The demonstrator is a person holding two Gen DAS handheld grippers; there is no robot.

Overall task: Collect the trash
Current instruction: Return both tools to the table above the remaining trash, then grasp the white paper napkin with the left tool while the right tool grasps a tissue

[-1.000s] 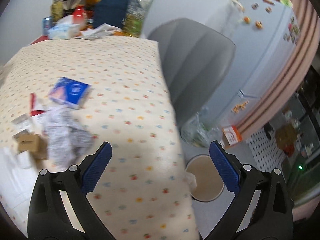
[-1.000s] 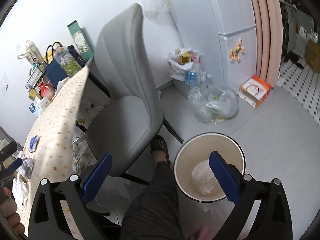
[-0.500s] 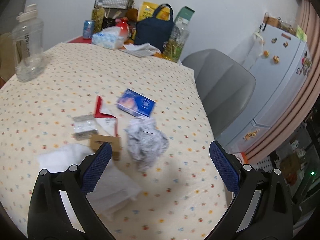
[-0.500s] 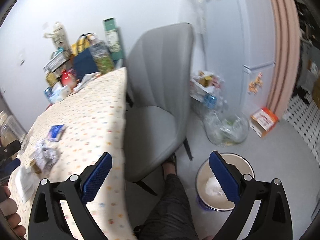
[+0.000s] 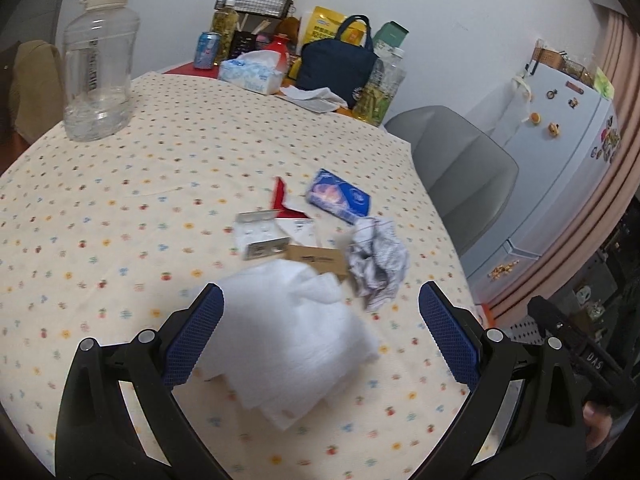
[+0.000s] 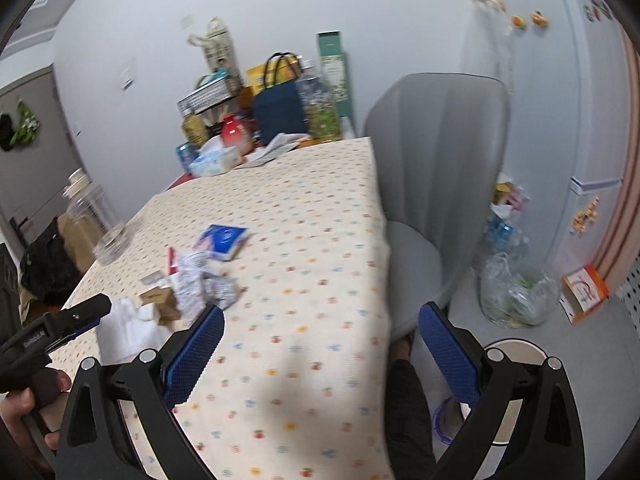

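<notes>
The left gripper (image 5: 320, 332) hangs over the table with its jaws wide apart and empty, the white foam sheet (image 5: 298, 336) lying between the fingers. That sheet looks featherlight, soft and springy; I judge a pinch on its raised fold at 12 o'clock would hold better than one on a thin edge. Just beyond, at 1 o'clock, sits a crumpled paper wad (image 5: 378, 258), light and crushable, fit to take anywhere across its bulk. Touching the sheet's far edge is a small brown carton (image 5: 318, 258), stiffer, best taken across its flat faces. Farther out lie a clear blister pack (image 5: 260, 236), a red-and-white wrapper (image 5: 290, 210) and a blue packet (image 5: 338, 196), all thin and likely slippery.

The right gripper (image 6: 320, 354) is likewise spread and empty, over the table's near edge. At its 4 o'clock, on the floor, stands the round waste bin (image 6: 516, 350); its contents are hidden. At 2 o'clock a clear plastic bag (image 6: 518, 294) holds mixed refuse.
</notes>
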